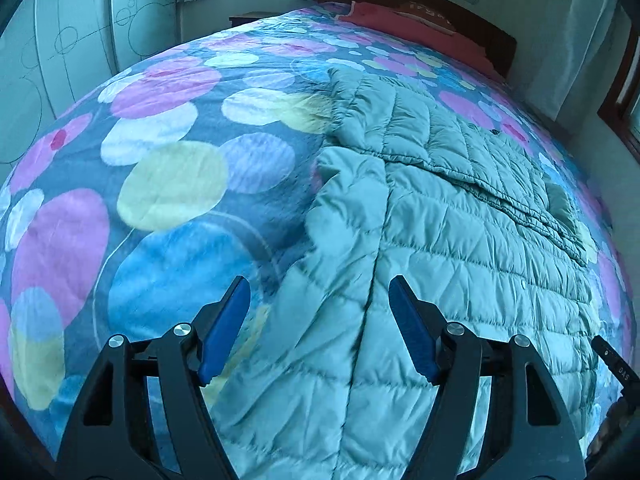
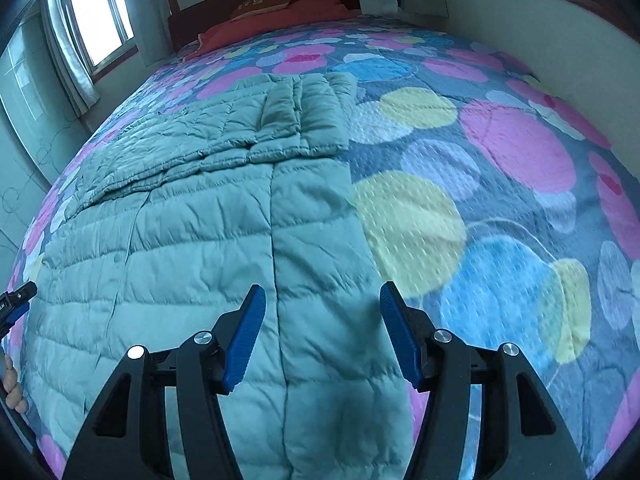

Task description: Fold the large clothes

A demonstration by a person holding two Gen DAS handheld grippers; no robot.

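Across the middle of the bed lies a pale green quilted jacket [image 1: 460, 216], spread flat on a bedspread [image 1: 168, 184] patterned with pink, blue and yellow circles, its upper part folded over in a crumpled ridge. Above its near edge the left hand-held gripper [image 1: 319, 322] and the right hand-held gripper [image 2: 322, 330] each stand with blue pads apart, gripping nothing. Beyond the jacket, a red pillow [image 2: 272, 20] rests against the dark wooden headboard [image 1: 472, 20]. A curtained window [image 2: 96, 16] and pale walls surround the bed.
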